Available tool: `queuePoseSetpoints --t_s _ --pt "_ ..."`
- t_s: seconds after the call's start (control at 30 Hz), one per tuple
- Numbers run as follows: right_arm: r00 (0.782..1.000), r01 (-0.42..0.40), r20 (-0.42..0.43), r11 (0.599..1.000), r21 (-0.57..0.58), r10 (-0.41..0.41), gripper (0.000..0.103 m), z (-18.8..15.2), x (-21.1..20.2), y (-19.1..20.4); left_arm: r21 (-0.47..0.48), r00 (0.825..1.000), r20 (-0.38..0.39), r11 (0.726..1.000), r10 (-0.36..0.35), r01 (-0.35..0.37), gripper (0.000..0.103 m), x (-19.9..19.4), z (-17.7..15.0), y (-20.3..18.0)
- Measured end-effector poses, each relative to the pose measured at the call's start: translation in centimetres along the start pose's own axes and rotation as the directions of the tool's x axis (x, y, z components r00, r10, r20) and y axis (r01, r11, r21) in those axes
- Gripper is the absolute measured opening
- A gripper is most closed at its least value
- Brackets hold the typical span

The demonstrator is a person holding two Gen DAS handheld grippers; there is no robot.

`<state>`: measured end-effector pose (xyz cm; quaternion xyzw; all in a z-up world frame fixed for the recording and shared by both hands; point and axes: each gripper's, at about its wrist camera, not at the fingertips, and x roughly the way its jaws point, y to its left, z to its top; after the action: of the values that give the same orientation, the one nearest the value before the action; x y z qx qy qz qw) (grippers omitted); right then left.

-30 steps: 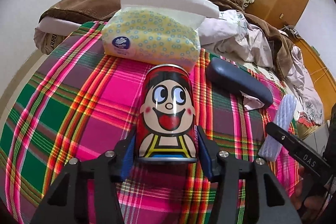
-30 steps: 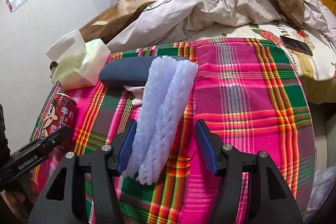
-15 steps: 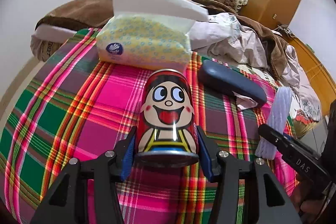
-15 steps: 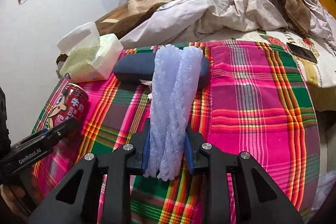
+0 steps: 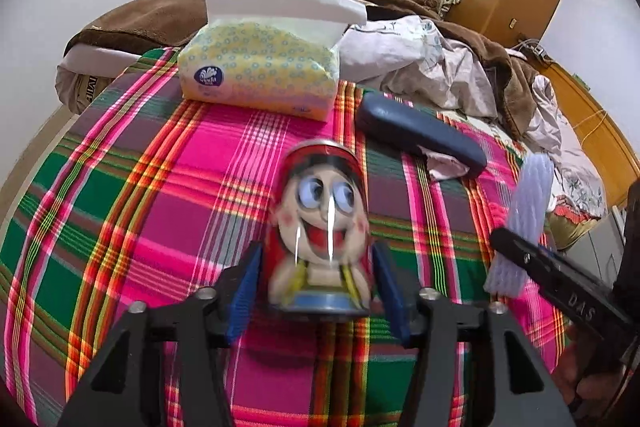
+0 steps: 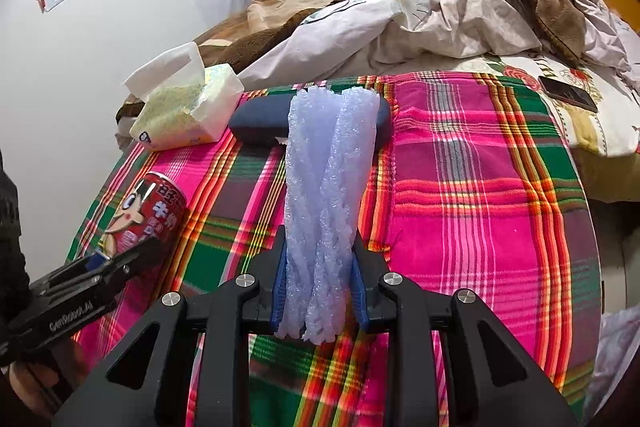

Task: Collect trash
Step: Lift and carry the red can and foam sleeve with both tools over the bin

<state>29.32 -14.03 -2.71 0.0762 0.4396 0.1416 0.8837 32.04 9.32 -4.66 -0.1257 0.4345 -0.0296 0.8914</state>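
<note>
Holding two pieces of trash over the pink, green and orange plaid cloth (image 6: 472, 187), you are mid-pickup, both items off or nearly off the surface

Item one: red metal drink can printed with a cartoon face (image 5: 320, 227), standing blurred between the fingers of your left gripper (image 5: 318, 291). Its jaws have just been opening; a sliver of gap shows at each blue pad, so the can looks loose, no longer squeezed

Item two: pale lilac foam mesh sleeve, twisted and long (image 6: 328, 187), pinched low down by your right gripper (image 6: 318, 291), jaws pressed tight on it, the free end leaning toward the dark blue oblong case (image 6: 260, 123)

Not trash, by my reading: yellow dotted soft tissue pack (image 5: 256, 71), the case, a black phone (image 6: 568, 93) on the floral sheet

Next move, as judged: re-close on the can before lifting, or it tips; no bin shows in either view, so you must find one first
</note>
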Motion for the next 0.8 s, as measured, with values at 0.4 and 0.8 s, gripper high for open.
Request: queuePoseSetpoints --t_s 0.4,0.8 --pt "1.000 -0.001 -0.002 1.000 0.003 0.001 0.027 -0.2 0.1 -0.1 0.043 1.000 -0.003 0.999 0.027 -0.027 0.054 0.4 0.2 -1.1" --pt "0.999 0.004 0.041 1.000 -0.001 -0.004 0.027 -1.3 -3.7 -0.4 0.122 0.998 0.059 0.993 -0.014 0.007 0.054 -4.2 -1.6 -4.7"
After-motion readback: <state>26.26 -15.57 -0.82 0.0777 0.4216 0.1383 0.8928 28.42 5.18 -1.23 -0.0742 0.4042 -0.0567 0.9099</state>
